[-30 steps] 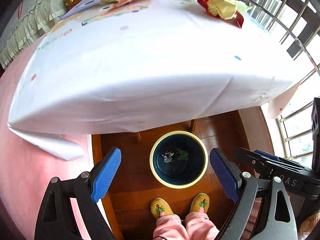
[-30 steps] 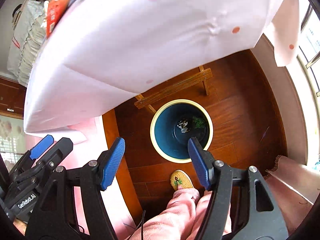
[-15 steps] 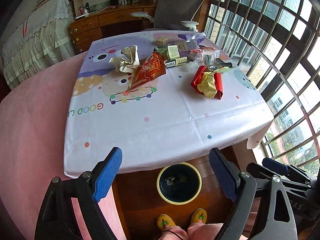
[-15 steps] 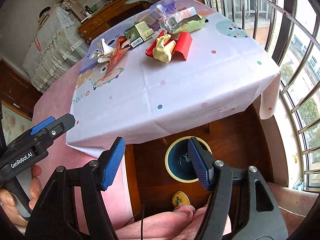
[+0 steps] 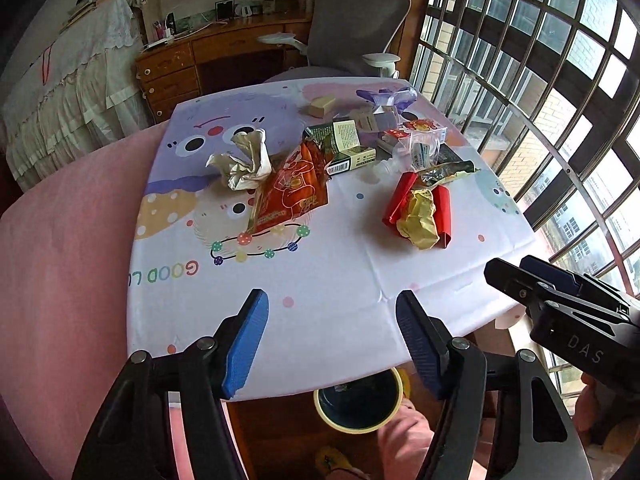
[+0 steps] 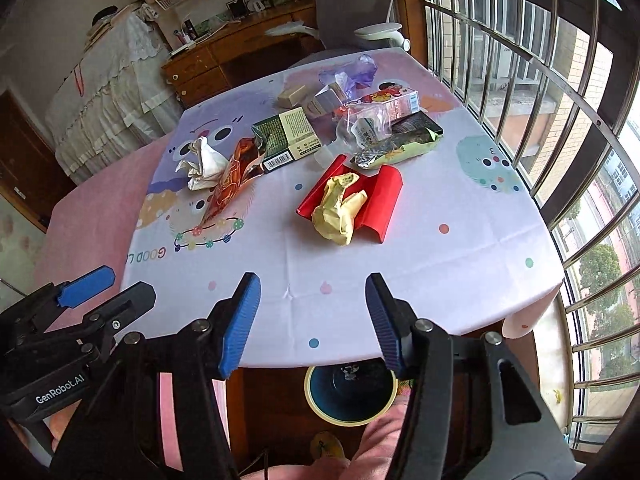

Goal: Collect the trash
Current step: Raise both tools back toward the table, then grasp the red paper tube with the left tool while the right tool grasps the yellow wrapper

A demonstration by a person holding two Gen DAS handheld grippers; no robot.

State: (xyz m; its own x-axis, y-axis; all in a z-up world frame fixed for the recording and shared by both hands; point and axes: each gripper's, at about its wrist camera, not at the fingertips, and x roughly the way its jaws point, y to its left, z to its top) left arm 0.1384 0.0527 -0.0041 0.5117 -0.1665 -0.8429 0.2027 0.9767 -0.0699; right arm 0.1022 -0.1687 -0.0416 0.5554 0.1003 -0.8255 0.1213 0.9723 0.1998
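Trash lies across the far half of the table (image 5: 328,280): a crumpled white paper (image 5: 244,160), an orange snack bag (image 5: 292,192), a green box (image 5: 344,148), and a red wrapper holding a yellow crumpled wad (image 5: 420,212). The same red wrapper (image 6: 380,200) and yellow wad (image 6: 336,208) show in the right wrist view. A dark bin with a yellow rim (image 5: 358,404) stands on the floor under the near table edge. My left gripper (image 5: 332,340) and right gripper (image 6: 312,320) hover open and empty over the near edge.
A purple bag (image 5: 386,96), a clear plastic wrap (image 6: 366,126) and a carton (image 6: 390,102) lie at the back. A grey office chair (image 5: 352,24) and wooden desk (image 5: 224,56) stand behind. Window bars (image 6: 540,80) run along the right. A person's pink-sleeved legs show below.
Both grippers have tilted up from looking down into the bin to facing the tabletop and its trash. The jaws stay open and empty.
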